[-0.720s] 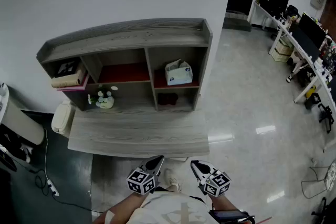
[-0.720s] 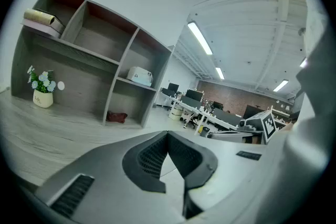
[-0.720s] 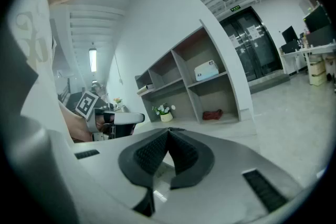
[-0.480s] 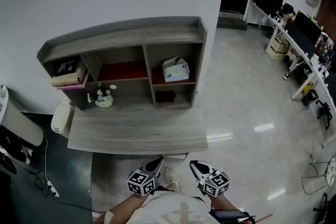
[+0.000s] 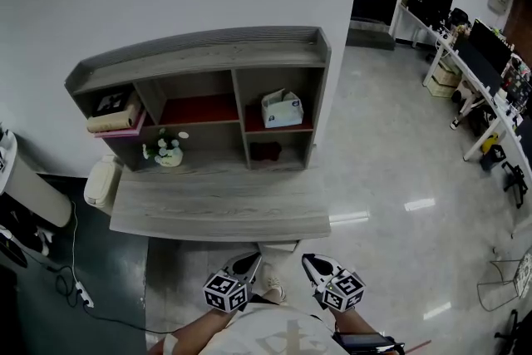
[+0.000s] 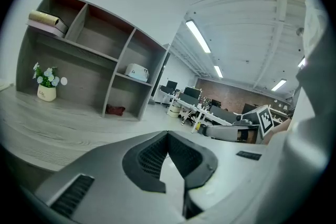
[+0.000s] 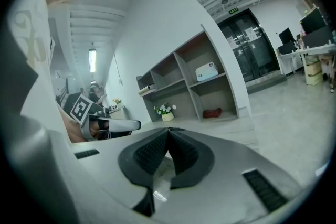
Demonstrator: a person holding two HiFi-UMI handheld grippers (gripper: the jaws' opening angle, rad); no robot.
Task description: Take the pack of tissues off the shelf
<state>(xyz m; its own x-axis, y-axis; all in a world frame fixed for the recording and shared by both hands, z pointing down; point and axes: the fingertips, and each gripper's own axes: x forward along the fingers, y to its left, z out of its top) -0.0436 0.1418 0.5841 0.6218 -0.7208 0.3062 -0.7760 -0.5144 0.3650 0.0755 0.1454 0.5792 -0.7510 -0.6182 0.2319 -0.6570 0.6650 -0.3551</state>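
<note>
- Left gripper (image 6: 168,134): held low at the person's waist. Jaws closed tip to tip with nothing between them.
- Right gripper (image 7: 168,131): level with the left one and just beside it. Jaws likewise closed and empty.
- Desk top (image 5: 216,208): grey wood-grain slab, ahead of both grippers and lying between them and the shelf. The part nearest the grippers is bare.
- Flower pot (image 5: 169,154): small white pot with pale blooms at the back of the desk top. It is ahead of the left gripper and off to its left.
- Red item (image 5: 266,151): low dark-red lump in the lower right compartment, straight ahead of the gap between the grippers. What it is cannot be made out.
- Shelf (image 5: 199,54): grey open-fronted unit standing at the far edge of the desk against the wall, well apart from both grippers.
- Pack of tissues (image 5: 283,109): pale box with a tissue tuft on top, resting on the red board of the upper right compartment, directly above the red item.
  - It is untouched.
  - It lies ahead of and above both grippers, roughly on the line between them.
  - The right gripper looks marginally nearer.
  - Its long side seems to run across the compartment opening, so a reach from the front would likely meet it broadside.
- Rolled item (image 5: 112,122): tan roll on a pink slab in the upper left compartment, farthest off to the left.
</note>
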